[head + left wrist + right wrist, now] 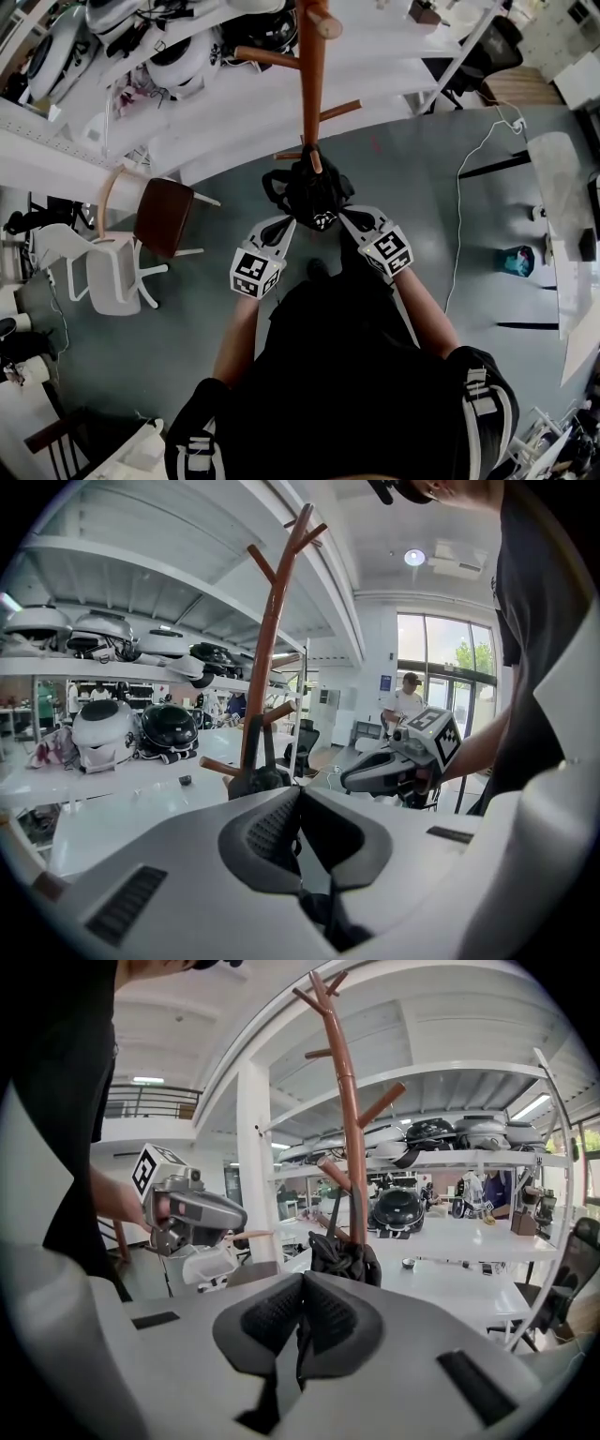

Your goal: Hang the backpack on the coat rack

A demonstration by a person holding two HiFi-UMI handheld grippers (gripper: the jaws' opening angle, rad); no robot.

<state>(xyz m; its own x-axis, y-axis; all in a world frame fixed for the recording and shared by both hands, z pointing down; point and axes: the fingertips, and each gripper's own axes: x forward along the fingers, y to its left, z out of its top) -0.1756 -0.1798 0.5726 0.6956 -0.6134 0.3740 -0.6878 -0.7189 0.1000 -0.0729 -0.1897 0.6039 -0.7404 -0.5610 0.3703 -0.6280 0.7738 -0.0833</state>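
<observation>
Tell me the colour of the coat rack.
The tall wooden coat rack is reddish-brown; the right gripper view shows it best.

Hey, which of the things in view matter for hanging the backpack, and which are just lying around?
For the job:
- backpack
- coat rack
- left gripper and right gripper, both shut on the backpack

Just lying about:
- helmets
- brown chair
- white chair

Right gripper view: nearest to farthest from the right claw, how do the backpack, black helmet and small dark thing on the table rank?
1. backpack, straight ahead
2. small dark thing, lower right
3. black helmet, above it, farther back
</observation>
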